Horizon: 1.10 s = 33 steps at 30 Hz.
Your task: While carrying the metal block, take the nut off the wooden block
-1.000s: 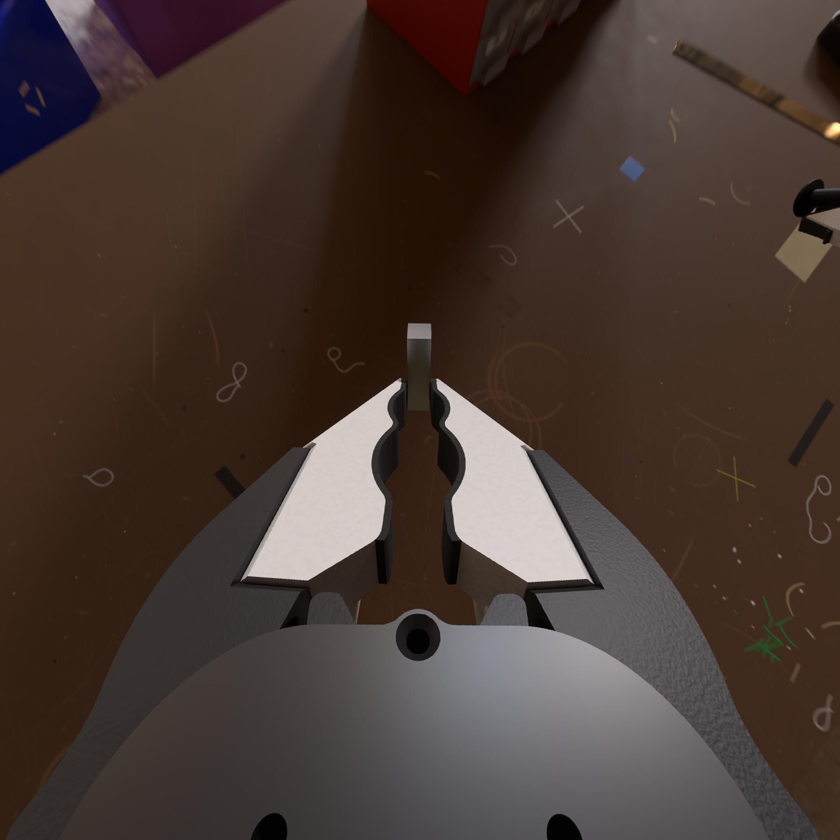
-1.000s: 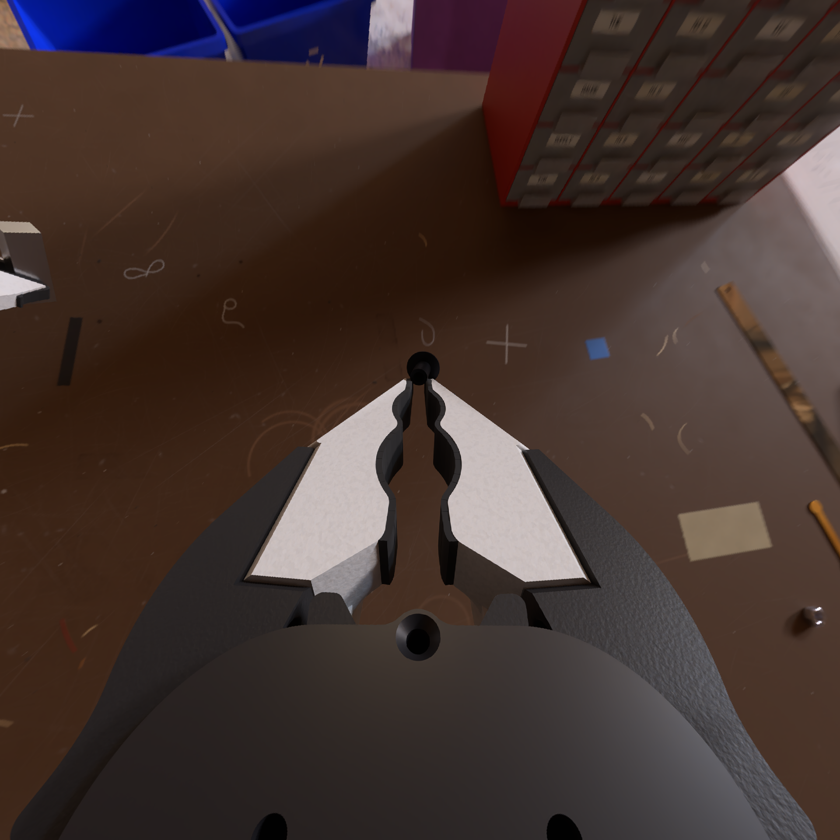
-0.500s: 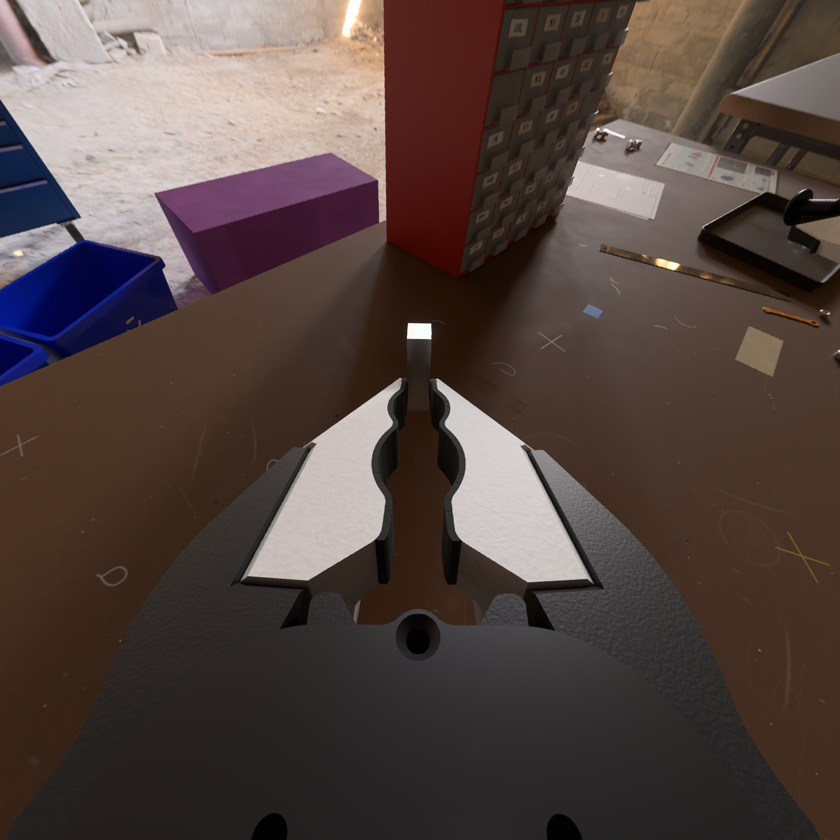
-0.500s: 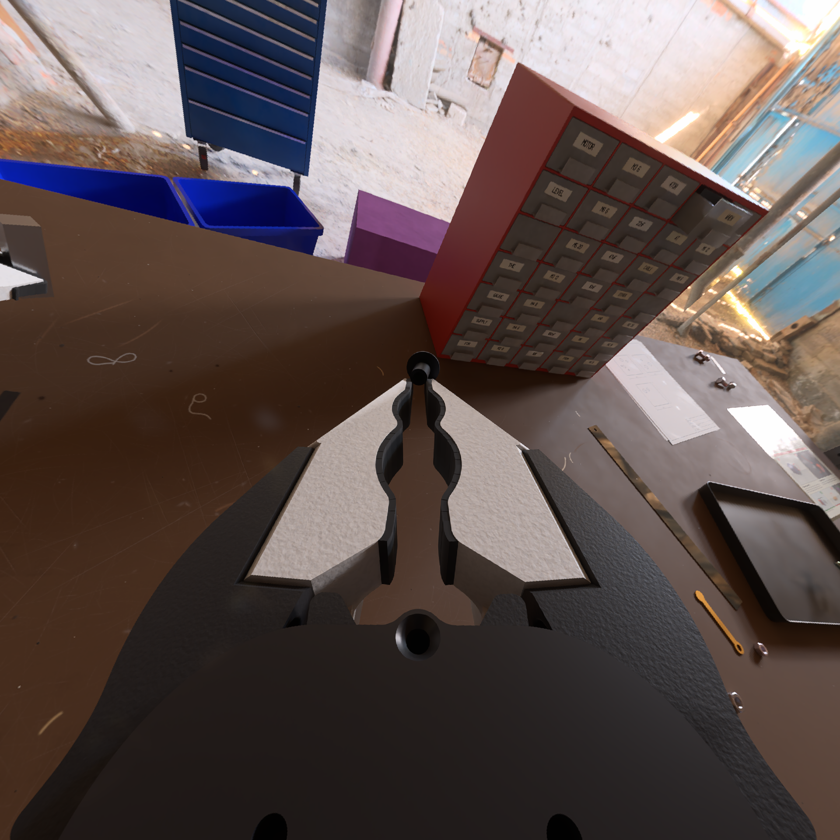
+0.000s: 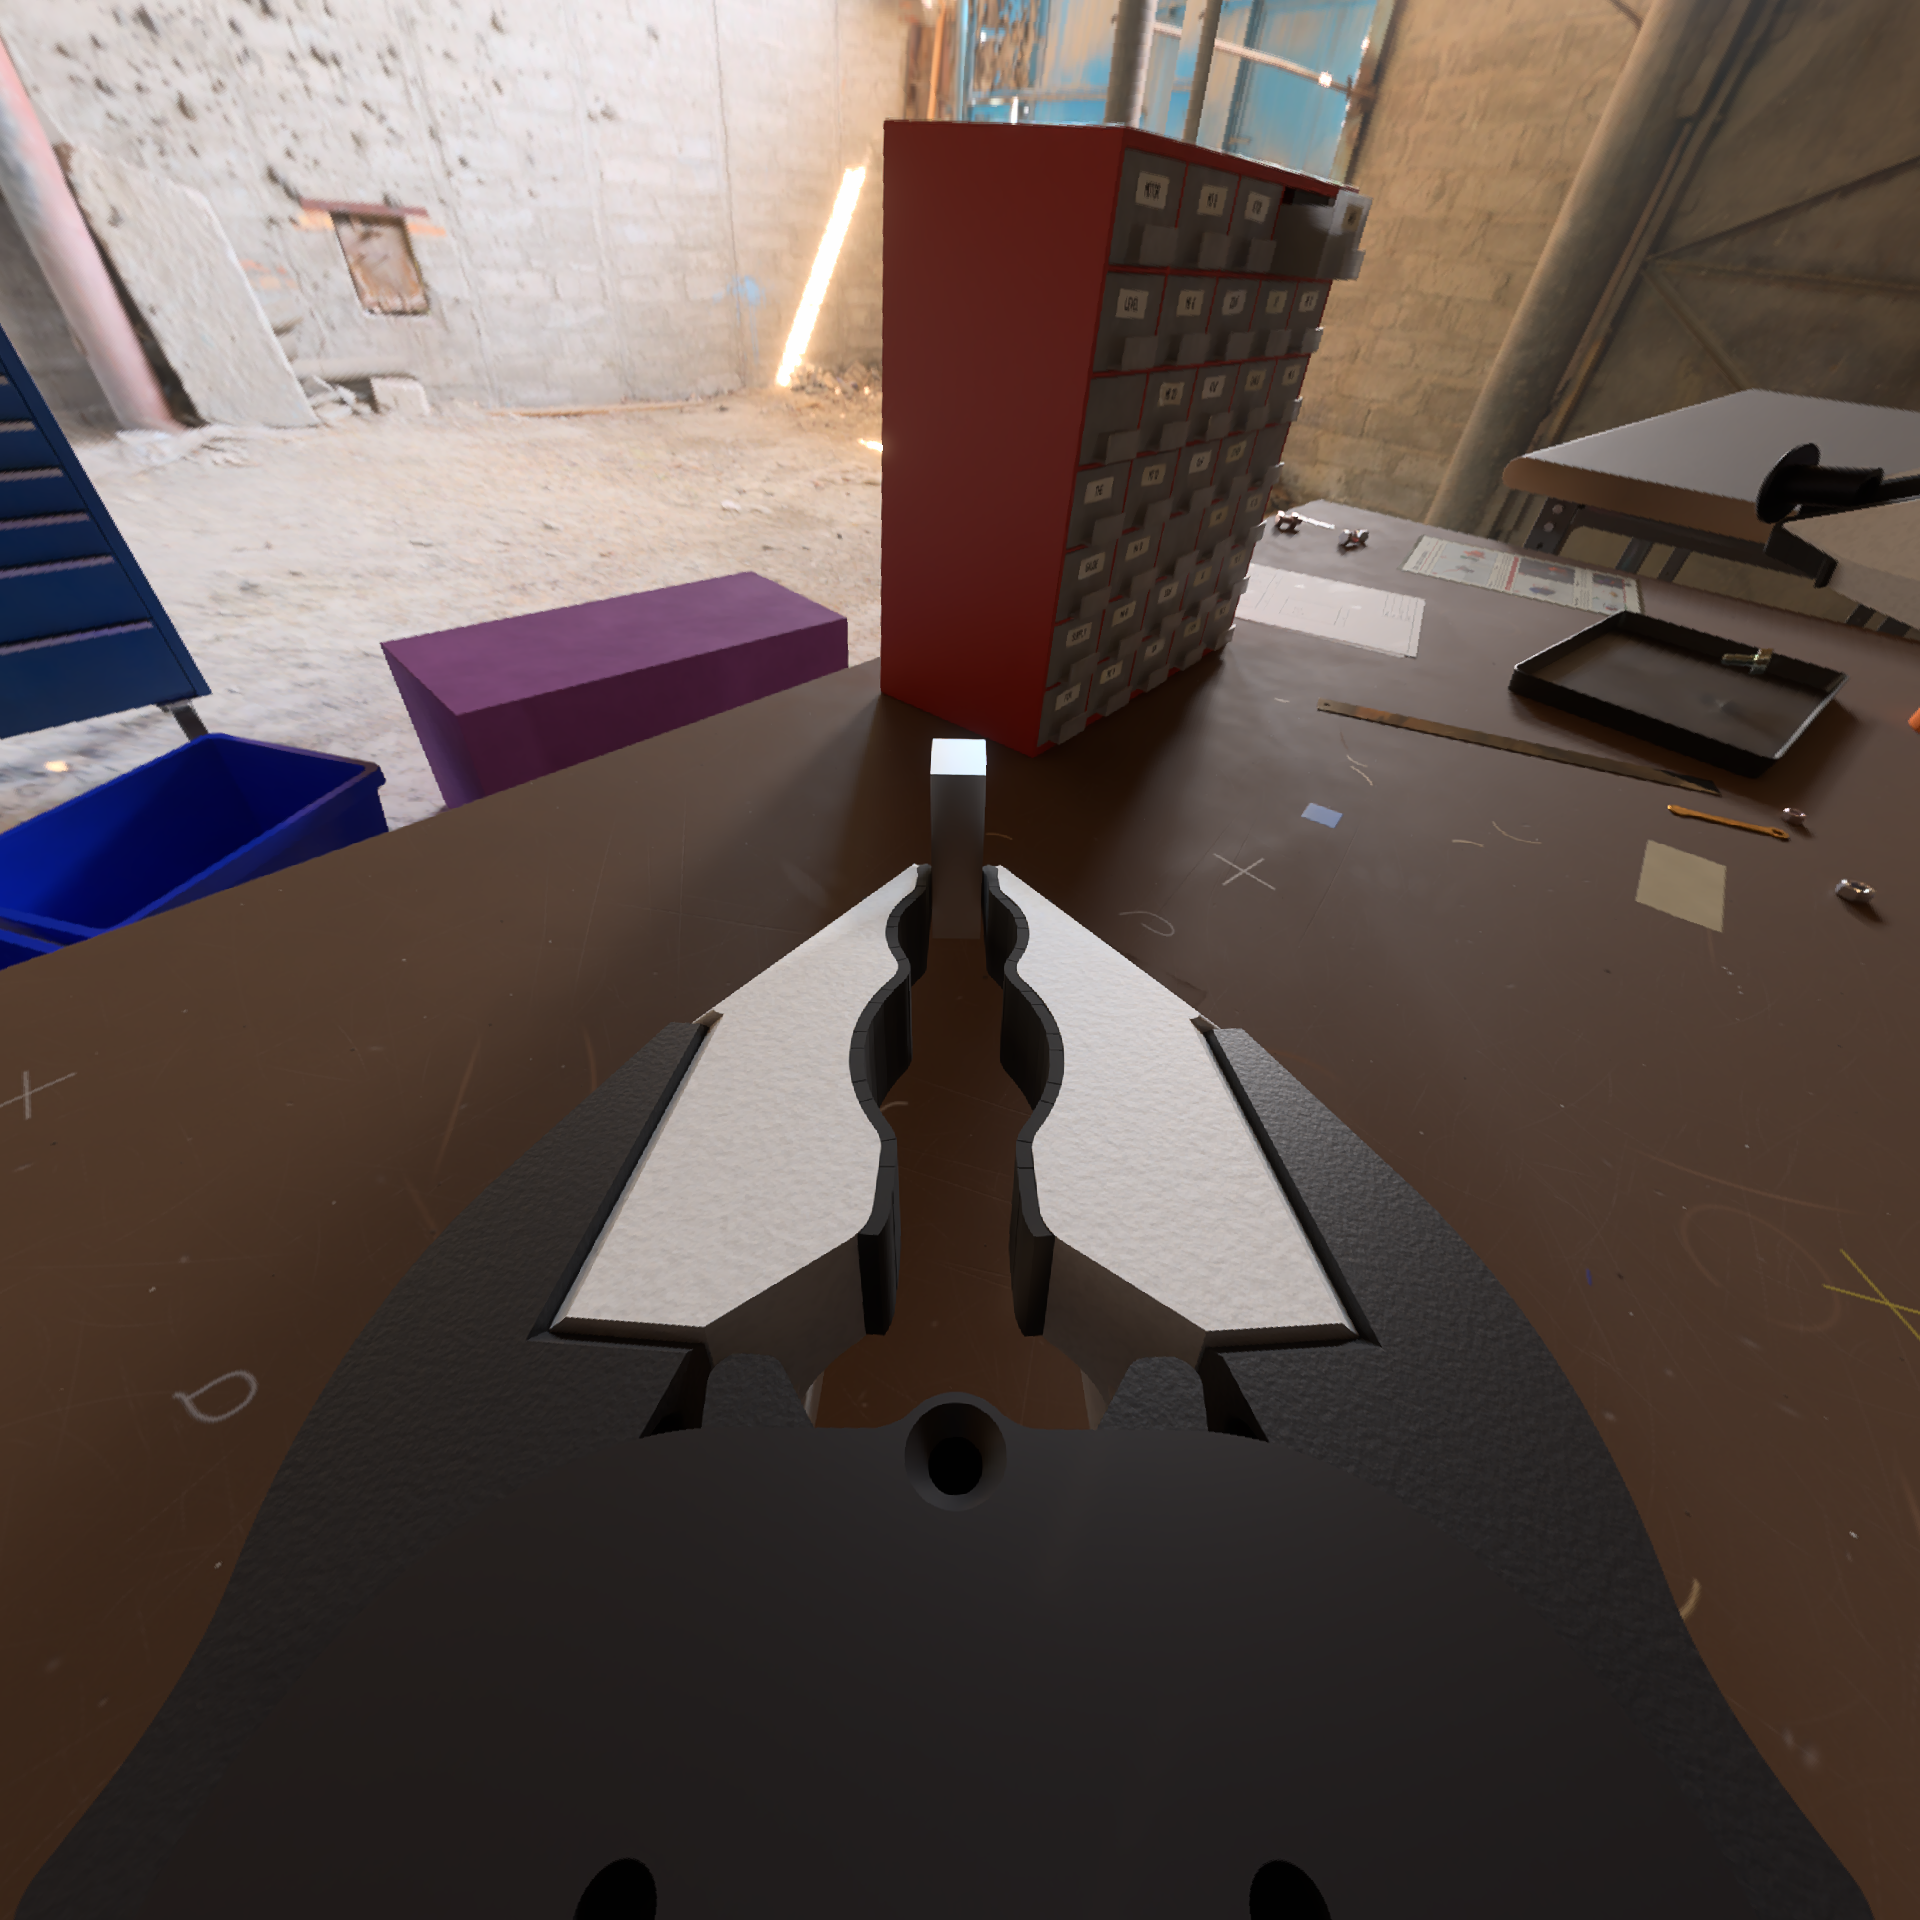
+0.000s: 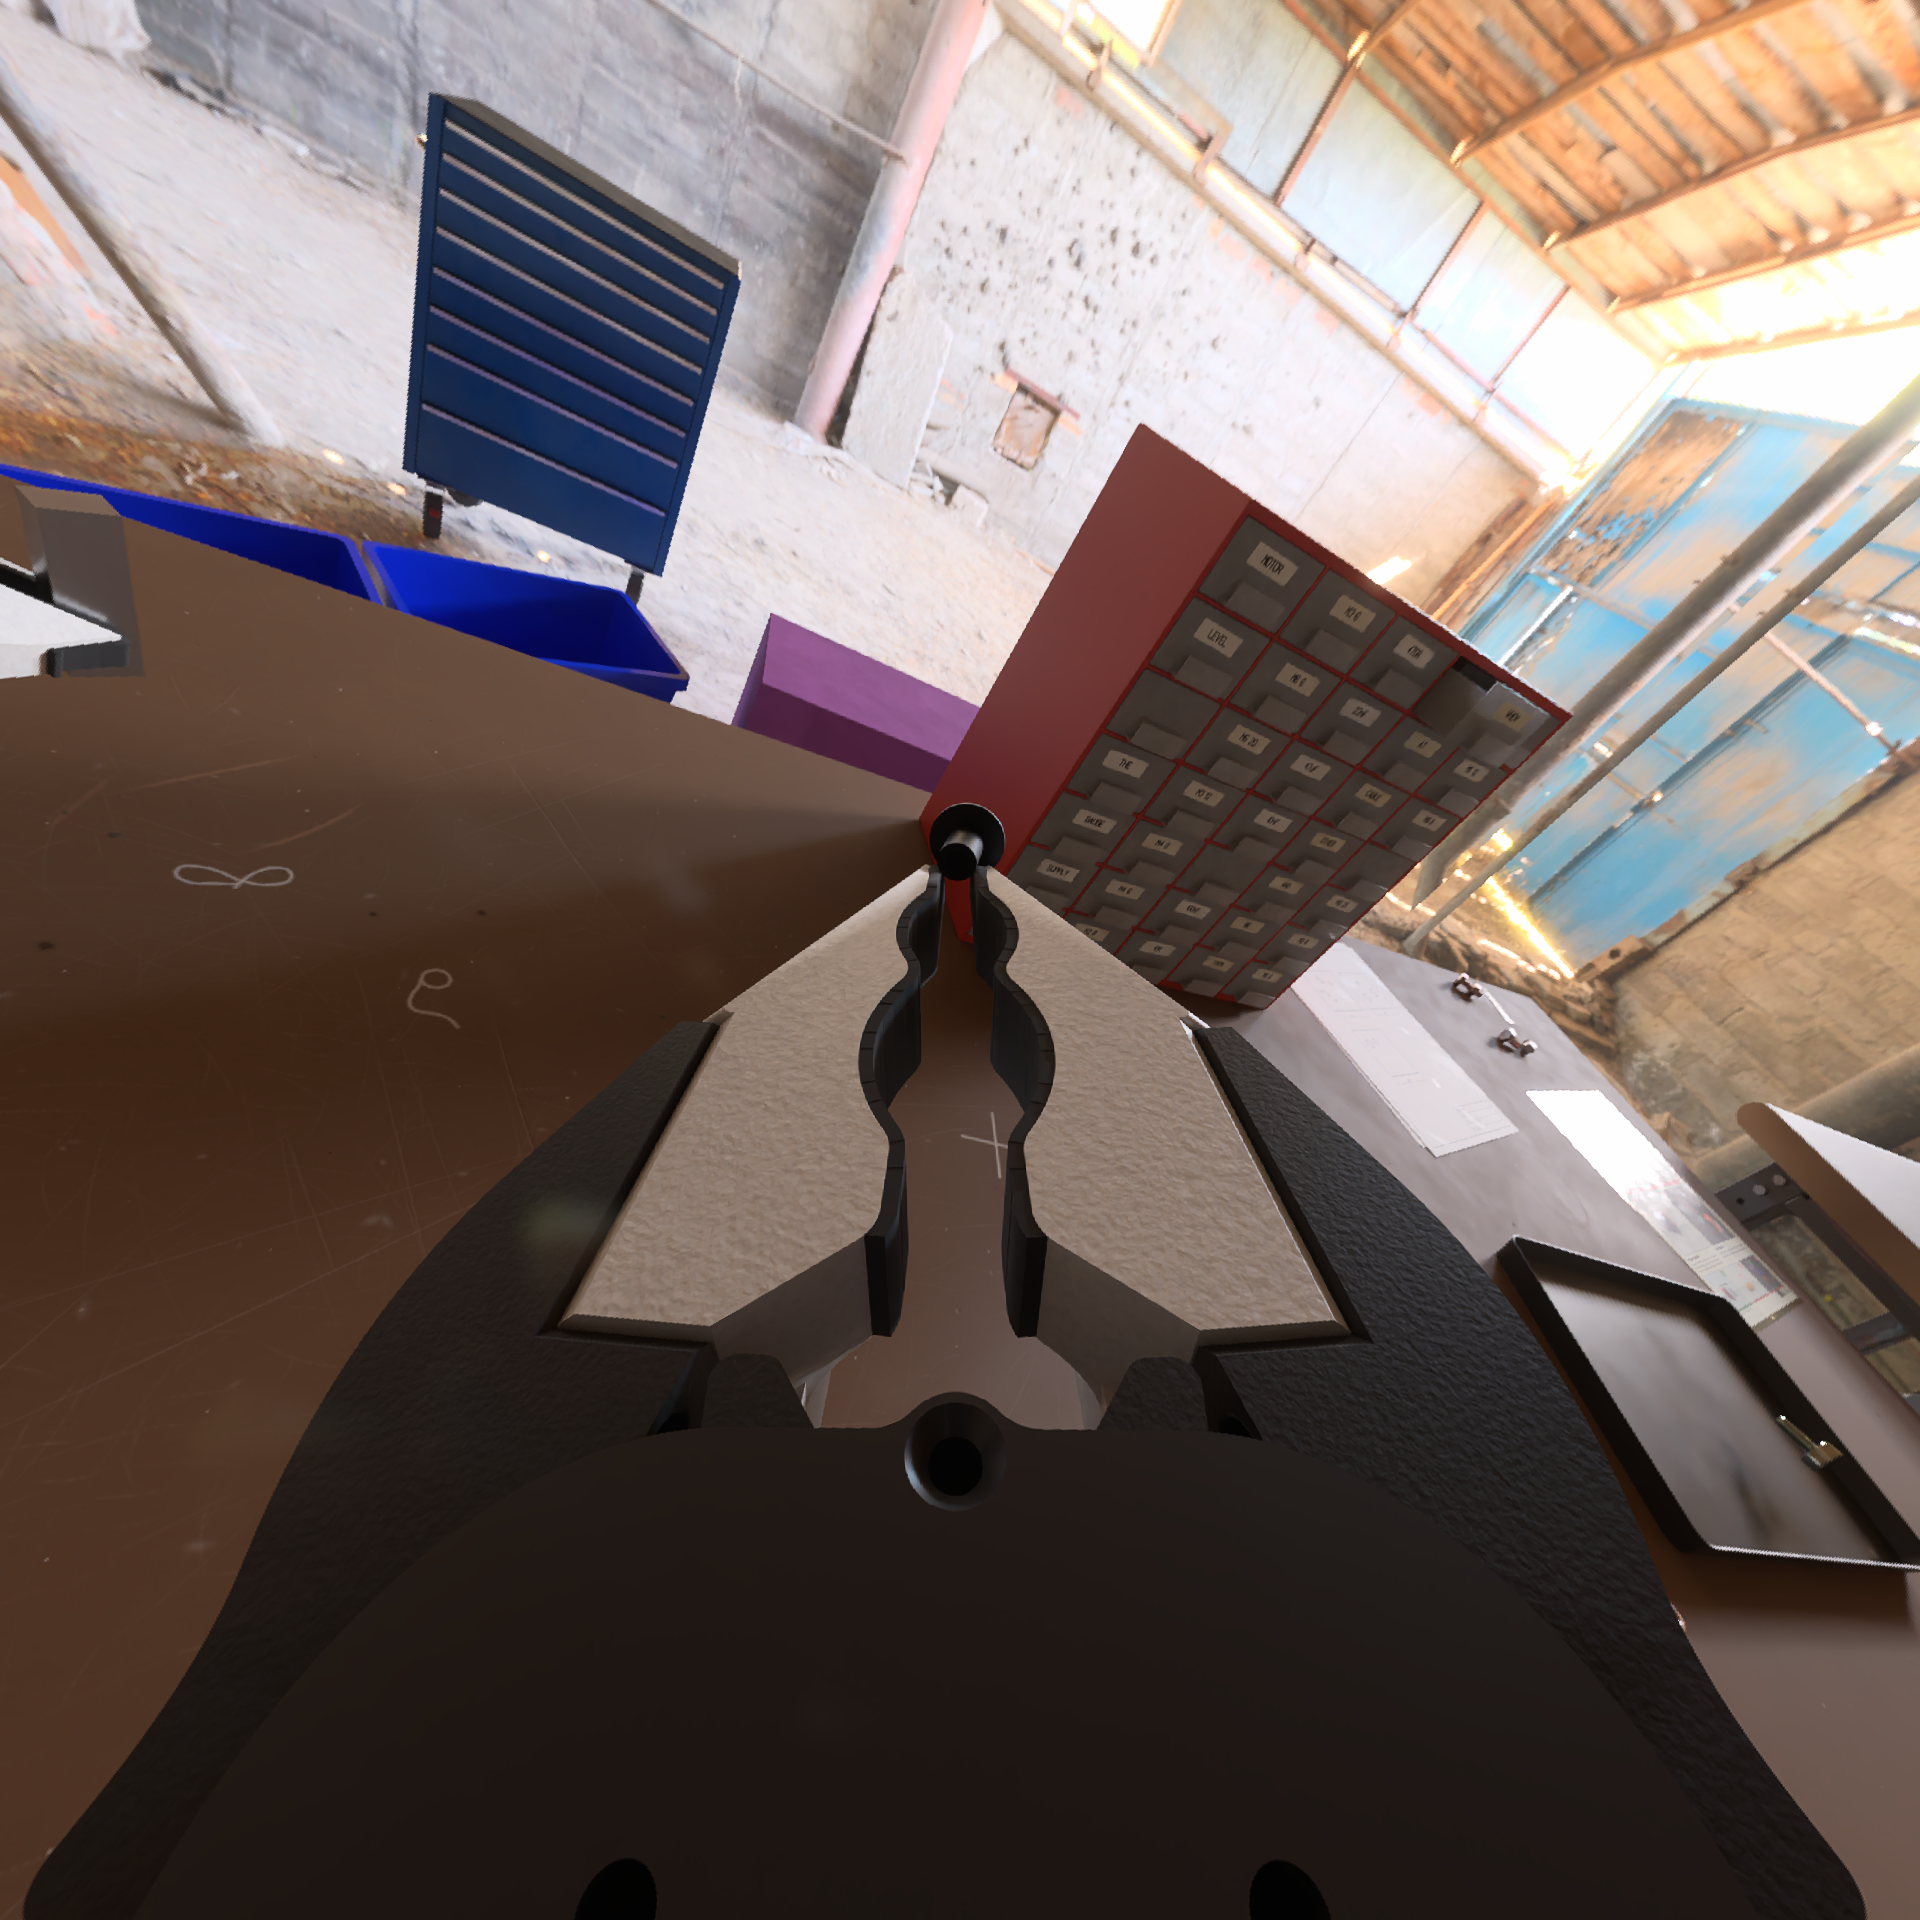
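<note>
In the left wrist view my left gripper is shut on the metal block, a narrow silver bar that sticks out past the fingertips, above the brown table. In the right wrist view my right gripper is shut on a small black flanged nut, held in the air. A flat tan wooden block lies on the table at the right. The right gripper also shows at the far right of the left wrist view, high above that block. The left gripper with the metal block shows at the left edge of the right wrist view.
A red drawer cabinet stands at the table's far edge. A black tray, a steel ruler, a small silver nut and papers lie at the right. A purple box and blue bins stand beyond the table.
Both grippers have tilted up from facing down at the table to facing forward across it. Each keeps its hold, the left on the metal block, the right on the black nut.
</note>
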Motion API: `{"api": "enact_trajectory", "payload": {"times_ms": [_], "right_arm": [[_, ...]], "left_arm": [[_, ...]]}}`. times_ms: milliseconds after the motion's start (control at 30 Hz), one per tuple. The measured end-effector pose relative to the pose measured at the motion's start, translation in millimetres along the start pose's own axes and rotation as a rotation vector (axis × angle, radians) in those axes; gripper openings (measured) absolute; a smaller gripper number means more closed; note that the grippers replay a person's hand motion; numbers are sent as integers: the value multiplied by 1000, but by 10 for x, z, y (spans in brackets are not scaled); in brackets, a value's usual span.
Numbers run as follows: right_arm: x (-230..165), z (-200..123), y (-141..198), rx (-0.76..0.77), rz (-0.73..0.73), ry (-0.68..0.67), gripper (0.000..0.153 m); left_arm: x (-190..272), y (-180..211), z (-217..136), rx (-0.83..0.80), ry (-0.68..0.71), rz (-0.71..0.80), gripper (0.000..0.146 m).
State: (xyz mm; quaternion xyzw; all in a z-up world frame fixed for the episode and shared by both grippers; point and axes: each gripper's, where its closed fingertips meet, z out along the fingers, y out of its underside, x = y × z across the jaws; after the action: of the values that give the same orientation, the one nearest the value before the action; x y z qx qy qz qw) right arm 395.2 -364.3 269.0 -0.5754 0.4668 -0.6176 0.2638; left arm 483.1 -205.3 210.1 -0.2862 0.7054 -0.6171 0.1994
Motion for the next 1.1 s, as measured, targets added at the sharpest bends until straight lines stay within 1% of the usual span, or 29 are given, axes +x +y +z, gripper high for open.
{"api": "enact_trajectory", "payload": {"times_ms": [233, 467, 667, 900, 1100], "right_arm": [[-18, -98, -90, 105, -25, 40, 5], [-57, -139, -104, 125, -58, 56, 5], [-43, -203, -115, 189, -53, 65, 5], [-17, -241, -127, 216, -66, 76, 5], [-25, -242, -128, 211, -76, 77, 5]], "left_arm": [[15, -57, -85, 110, 17, 37, 9], [10, -1, -110, 139, 18, 9, 9], [50, -54, -165, 197, 21, 19, 9], [82, -38, -166, 200, 13, 46, 9], [77, -14, -157, 198, 11, 35, 9]]}}
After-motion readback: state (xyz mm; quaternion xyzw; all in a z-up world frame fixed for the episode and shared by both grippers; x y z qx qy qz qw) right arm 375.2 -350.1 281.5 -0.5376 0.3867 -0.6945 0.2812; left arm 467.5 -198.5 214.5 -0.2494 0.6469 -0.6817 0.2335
